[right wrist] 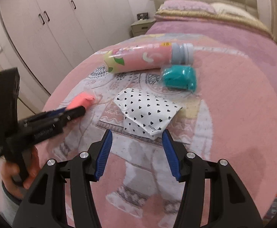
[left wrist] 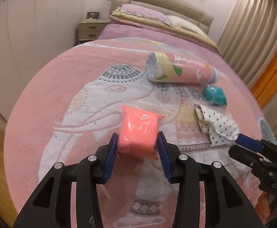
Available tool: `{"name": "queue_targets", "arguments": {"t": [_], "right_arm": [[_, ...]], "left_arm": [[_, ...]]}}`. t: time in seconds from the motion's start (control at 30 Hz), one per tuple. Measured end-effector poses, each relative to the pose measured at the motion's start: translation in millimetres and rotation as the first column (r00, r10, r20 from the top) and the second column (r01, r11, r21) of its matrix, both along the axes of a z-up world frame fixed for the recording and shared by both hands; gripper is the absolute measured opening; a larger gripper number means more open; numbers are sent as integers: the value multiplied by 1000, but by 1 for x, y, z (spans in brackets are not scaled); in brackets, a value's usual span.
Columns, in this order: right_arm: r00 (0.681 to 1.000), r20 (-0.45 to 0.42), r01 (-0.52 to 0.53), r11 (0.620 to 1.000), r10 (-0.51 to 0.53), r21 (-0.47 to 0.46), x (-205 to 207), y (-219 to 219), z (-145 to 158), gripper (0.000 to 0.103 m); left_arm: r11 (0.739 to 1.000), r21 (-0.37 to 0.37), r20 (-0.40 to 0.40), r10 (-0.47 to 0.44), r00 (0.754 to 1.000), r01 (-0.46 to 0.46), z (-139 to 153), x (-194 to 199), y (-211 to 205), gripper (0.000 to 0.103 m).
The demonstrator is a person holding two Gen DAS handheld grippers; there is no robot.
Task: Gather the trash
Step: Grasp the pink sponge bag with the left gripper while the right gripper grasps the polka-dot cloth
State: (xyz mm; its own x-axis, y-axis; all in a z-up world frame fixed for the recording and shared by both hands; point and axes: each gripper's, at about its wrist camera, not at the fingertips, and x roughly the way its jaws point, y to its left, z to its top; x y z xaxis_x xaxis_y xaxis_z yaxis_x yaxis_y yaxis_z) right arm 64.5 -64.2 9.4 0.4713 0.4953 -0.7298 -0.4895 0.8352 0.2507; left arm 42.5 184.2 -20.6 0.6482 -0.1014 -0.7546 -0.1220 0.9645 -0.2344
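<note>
1. Coral-pink putty in a clear packet lies on the bed's elephant blanket, and my left claw is clenched on its near end, pads pressing both sides.
2. My right claw is released, with nothing between its pads; the heart-print paper wrapper lies just ahead of its tips, its long axis running across my approach.
3. That wrapper is nearer my right hand than my left, so I judge it the right's next pick: straight forward and down.
4. Beyond it lie a teal packet and a pink bottle on its side, touching or nearly so.
</note>
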Motion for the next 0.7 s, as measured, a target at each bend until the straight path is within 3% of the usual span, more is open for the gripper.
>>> {"name": "queue_targets", "arguments": {"t": [0.17,0.27,0.37,0.7], "right_arm": [[999,50,-3,999,5,-39,10,5,8,51],[998,56,-38,996,42,-77,20,18,7,61],[996,70,-48,992,57,-117,26,33,3,62],[994,99,-16,977,38,-212,29,52,-14,61]], "left_arm": [[999,48,22,0,1000,-1,-2,1,-5,40],[995,102,18,-5,1000,3,-2,3,-13,40],[991,135,15,-7,1000,5,-2,4,-19,40],[987,163,16,-13,1000,10,0,2,-24,40]]}}
